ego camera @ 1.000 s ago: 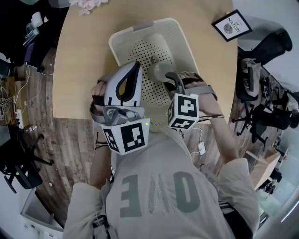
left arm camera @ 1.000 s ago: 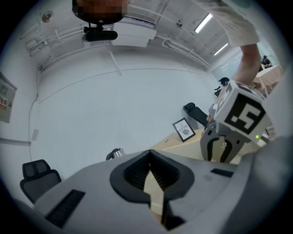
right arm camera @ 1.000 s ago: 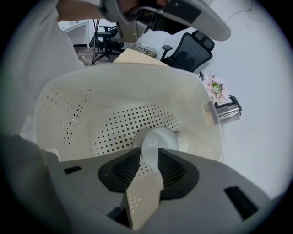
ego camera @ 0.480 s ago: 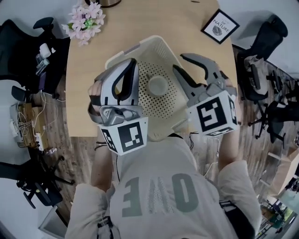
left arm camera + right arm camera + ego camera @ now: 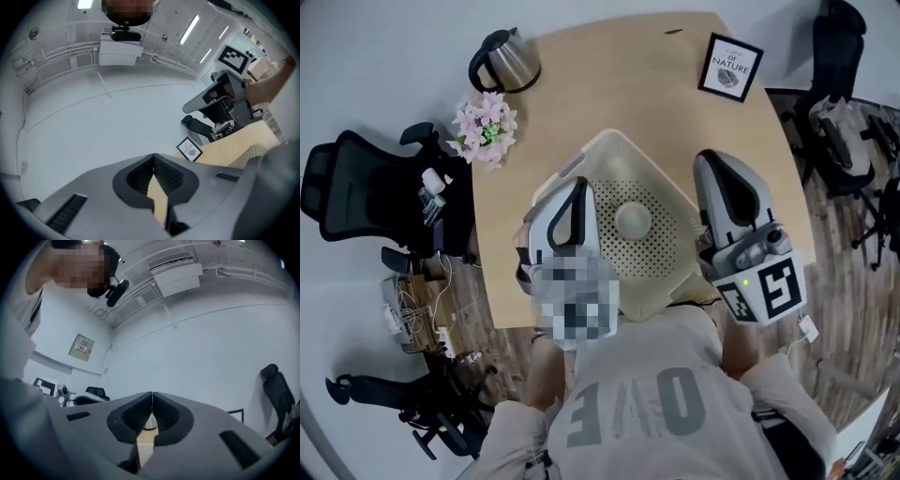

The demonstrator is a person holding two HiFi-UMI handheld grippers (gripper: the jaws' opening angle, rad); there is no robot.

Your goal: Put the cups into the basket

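Observation:
A cream perforated basket [image 5: 656, 174] sits on the wooden table near the person. One pale round cup [image 5: 633, 220] lies inside it. My left gripper [image 5: 579, 186] hangs over the basket's left side, its jaws [image 5: 153, 156] meeting at the tips with nothing between them. My right gripper [image 5: 710, 160] is held just right of the basket, apart from the cup. Its jaws [image 5: 152, 395] are closing, the tips touch and nothing is between them. Both gripper views point up at the walls and ceiling.
On the round table [image 5: 609, 84] stand a steel kettle [image 5: 506, 61], pink flowers [image 5: 486, 127] and a framed picture [image 5: 730, 67]. Black office chairs [image 5: 366, 187] stand at the left, with another chair [image 5: 853, 141] at the right. Cables lie on the floor at the left.
The right gripper drew back from the cup in the basket, swung out to the right with open jaws, then closed them. The cup stayed in the basket. The left gripper barely moved.

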